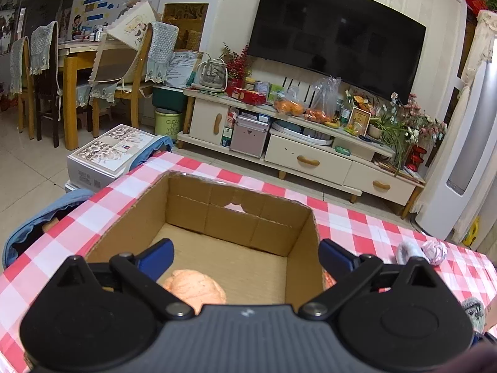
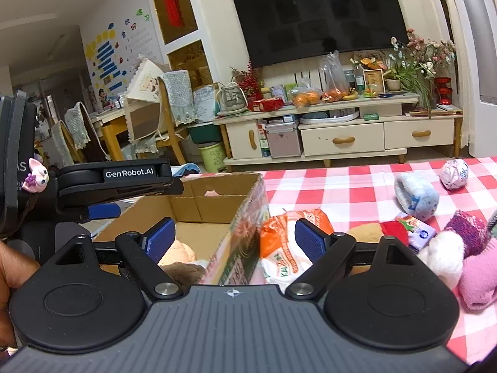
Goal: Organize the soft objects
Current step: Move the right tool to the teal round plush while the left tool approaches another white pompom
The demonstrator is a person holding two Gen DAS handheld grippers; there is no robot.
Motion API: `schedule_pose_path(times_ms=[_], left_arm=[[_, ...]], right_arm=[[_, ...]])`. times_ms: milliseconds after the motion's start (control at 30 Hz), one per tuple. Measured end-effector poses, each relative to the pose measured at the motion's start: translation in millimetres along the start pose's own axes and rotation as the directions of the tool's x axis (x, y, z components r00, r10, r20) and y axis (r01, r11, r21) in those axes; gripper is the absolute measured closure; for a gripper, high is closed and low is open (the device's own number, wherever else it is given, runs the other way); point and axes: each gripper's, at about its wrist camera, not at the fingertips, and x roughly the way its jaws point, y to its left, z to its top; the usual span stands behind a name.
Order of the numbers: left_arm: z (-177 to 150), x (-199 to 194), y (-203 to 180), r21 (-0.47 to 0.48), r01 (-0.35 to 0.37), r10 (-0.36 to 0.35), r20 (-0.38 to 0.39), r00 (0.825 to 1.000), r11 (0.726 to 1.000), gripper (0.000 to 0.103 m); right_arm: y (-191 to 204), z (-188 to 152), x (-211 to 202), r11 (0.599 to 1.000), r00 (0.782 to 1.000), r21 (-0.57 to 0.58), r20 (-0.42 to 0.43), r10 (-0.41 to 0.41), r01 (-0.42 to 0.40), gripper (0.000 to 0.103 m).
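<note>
Left gripper (image 1: 245, 256): nearest thing in the left wrist view, fingers (image 1: 158, 256) spread wide and released, nothing between them. It hangs over the near wall of the cardboard box (image 1: 236, 217), one finger inside the box opening, the other just outside the box's right wall.

Box stands open on the table (image 1: 357, 223), which carries a red-and-white checked cloth. One peach-coloured soft item (image 1: 194, 289) lies on the box floor against the near wall, partly hidden by the gripper body. Far wall of the box has a torn notch at its top edge.

Right gripper (image 2: 234, 237): fingers (image 2: 310, 242) also parted, gripping nothing. They straddle the box's right wall; one finger over the box interior, the other outside, in front of an orange-and-white packet (image 2: 285, 245) that lies touching that wall. A brownish plush (image 2: 183, 264) shows inside the box, near the same wall.

Remaining soft items sit on the table to the right of the box: pale blue knit piece (image 2: 417, 197), small white patterned ball (image 2: 455, 174) toward the far edge, white fluffy item (image 2: 444, 256), pink sock (image 2: 481, 279), purple knit item (image 2: 466, 227), red piece (image 2: 396, 231). These cluster close together, several touching.
</note>
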Motion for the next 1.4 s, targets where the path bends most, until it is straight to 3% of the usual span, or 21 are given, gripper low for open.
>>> schedule_pose_path(times_ms=[1400], left_arm=[[-30.9,5.7,-91.2,0.23,0.046,-0.036,-0.051,0.998,0.972,0.001]], right_arm=[[-26.3,-20.8,-40.7,0.981,0.982,0.046,0.01,-0.188,0.188,0.0]])
